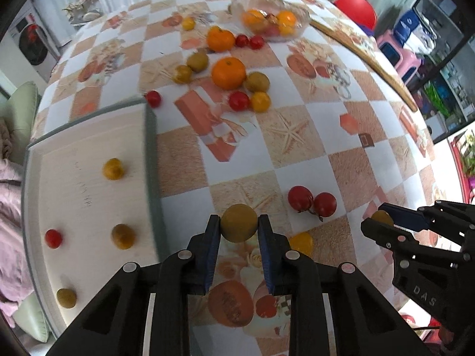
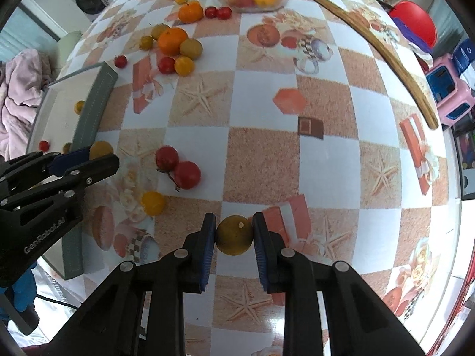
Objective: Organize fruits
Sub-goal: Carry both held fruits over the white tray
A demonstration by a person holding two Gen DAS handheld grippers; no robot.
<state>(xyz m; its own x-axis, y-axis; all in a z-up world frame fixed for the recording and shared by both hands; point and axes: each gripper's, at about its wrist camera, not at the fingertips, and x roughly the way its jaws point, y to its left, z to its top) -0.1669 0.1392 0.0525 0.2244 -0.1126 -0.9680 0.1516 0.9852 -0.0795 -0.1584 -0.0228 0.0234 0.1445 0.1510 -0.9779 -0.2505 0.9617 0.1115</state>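
Two olive-yellow fruits are in hand at once: the left gripper [image 1: 239, 222] has its blue pads pressed on one olive fruit [image 1: 239, 223], and the right gripper [image 2: 233, 234] is clamped the same way on a second olive fruit [image 2: 234, 235], fingers narrow on both. Taking the tray [image 1: 153, 160] with its grey rim as the landmark, the left fruit hangs just off its right edge, and the right fruit is farther out over the checked tablecloth [image 2: 326, 136]. Inside the tray lie four small fruits already, three yellowish and one red. Near the tray's right side sit a pair of red tomatoes [image 1: 311, 201] and a yellow tomato [image 1: 301, 242]; beyond its far corner lies a cluster of oranges [image 1: 228, 72] and more small fruit, with a glass bowl [image 1: 273, 23] farther back. The step looks like carrying after a double pick. Next, each fruit likely needs moving over the tray and releasing low, spaced apart so neither rolls.
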